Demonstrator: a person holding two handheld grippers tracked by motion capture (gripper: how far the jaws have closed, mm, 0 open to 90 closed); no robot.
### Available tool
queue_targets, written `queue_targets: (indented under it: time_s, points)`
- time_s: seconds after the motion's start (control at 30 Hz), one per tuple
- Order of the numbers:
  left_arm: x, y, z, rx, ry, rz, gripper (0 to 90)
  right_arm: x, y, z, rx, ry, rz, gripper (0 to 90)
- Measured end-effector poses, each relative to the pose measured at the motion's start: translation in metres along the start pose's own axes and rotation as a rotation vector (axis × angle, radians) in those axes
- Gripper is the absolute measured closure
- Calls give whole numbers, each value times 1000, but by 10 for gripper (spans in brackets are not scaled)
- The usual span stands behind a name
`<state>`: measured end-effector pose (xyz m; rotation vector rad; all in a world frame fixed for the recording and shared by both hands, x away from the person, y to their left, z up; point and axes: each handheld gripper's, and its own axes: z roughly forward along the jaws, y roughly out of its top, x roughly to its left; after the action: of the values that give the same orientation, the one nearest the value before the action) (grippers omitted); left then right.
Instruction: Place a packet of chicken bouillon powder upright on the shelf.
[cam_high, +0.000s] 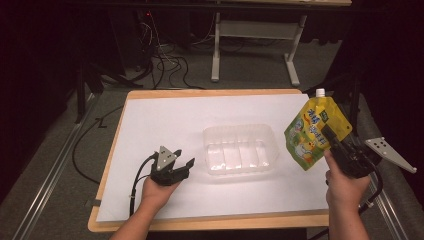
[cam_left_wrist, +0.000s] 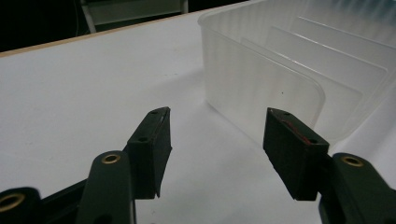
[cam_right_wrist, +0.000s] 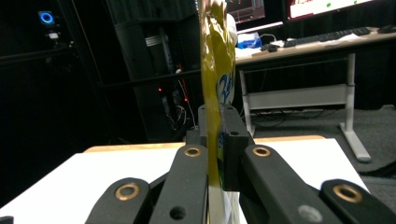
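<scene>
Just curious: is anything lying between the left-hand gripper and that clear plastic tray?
No. In the high view, bare white sheet separates the left gripper from the clear tray; the left gripper view shows the same.

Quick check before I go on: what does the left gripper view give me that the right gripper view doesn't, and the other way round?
Left gripper view: the clear plastic tray close ahead of the open, empty left claw. Right gripper view: the yellow spouted pouch seen edge-on, pinched in the shut right claw, with a desk and a keyboard in the dark background. Both share the white sheet over the wooden table.
</scene>
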<state>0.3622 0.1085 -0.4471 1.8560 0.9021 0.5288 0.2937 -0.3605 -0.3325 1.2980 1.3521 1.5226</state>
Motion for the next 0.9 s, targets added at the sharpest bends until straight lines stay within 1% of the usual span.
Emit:
queue_targets:
  time_s: [0.1,0.13,0.17,0.33,0.37,0.53,0.57,0.6,0.77,0.9]
  points:
    - [-1,0,0,-1,-1,2,421,6,4,2,-7,14,1,900]
    - [-1,0,-1,-1,-2,2,421,10,7,4,-13,26,0,900]
    - [-1,0,-1,-2,-2,3,421,10,7,4,-13,26,0,900]
    - [-3,0,-1,0,-7,5,421,22,11,10,-19,54,-10,900]
    - [-3,0,-1,-1,-8,3,421,22,11,10,-19,54,-10,900]
    - [-5,0,-2,-9,-17,-1,421,33,10,19,-12,82,-17,900]
    - [-6,0,-3,-10,-19,-1,417,37,9,23,-6,94,-21,900]
    - [-7,0,-3,-11,-21,0,417,37,9,23,-6,94,-21,900]
    - [-11,1,-4,-17,-38,0,411,49,4,36,14,111,-27,900]
    - [-13,1,-5,-20,-48,8,408,54,2,42,21,117,-29,900]
